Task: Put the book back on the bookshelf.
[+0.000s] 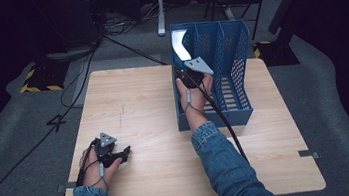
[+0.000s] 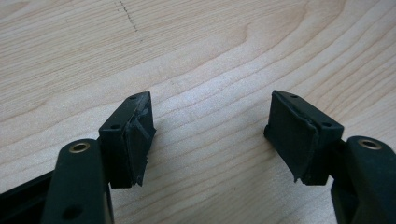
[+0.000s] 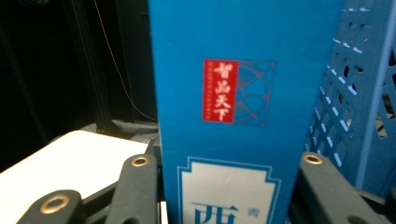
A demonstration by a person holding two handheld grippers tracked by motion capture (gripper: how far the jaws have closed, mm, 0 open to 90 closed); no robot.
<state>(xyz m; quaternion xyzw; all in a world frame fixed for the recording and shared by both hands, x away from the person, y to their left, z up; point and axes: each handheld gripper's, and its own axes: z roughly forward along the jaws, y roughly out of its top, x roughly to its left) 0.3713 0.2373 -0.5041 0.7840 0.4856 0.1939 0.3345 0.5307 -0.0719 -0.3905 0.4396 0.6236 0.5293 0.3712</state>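
Now, stage: book going into rack, not yet seated.
Right tool (image 1: 185,71): clamped on blue book (image 3: 233,93), jaws pressing both its side edges; held upright over rack's leftmost slot.
Book: blue cover with red label and white panel, seen close in right gripper view; in high view, pale top (image 1: 182,44) tilted at rack's left end.
Rack (image 1: 232,70): blue, perforated, three slots, standing on counter's (image 1: 156,130) far right part; other slots look empty.
Left tool (image 2: 210,135): jaws wide apart, nothing between them, resting low on bare counter near front left corner (image 1: 114,153), well apart from rack.
Done: book picked up, brought to rack, lined up with slot.
Left: lowering book till bottom rests in slot, letting go, pulling right tool out.
Risk: book catching on divider if tilted.
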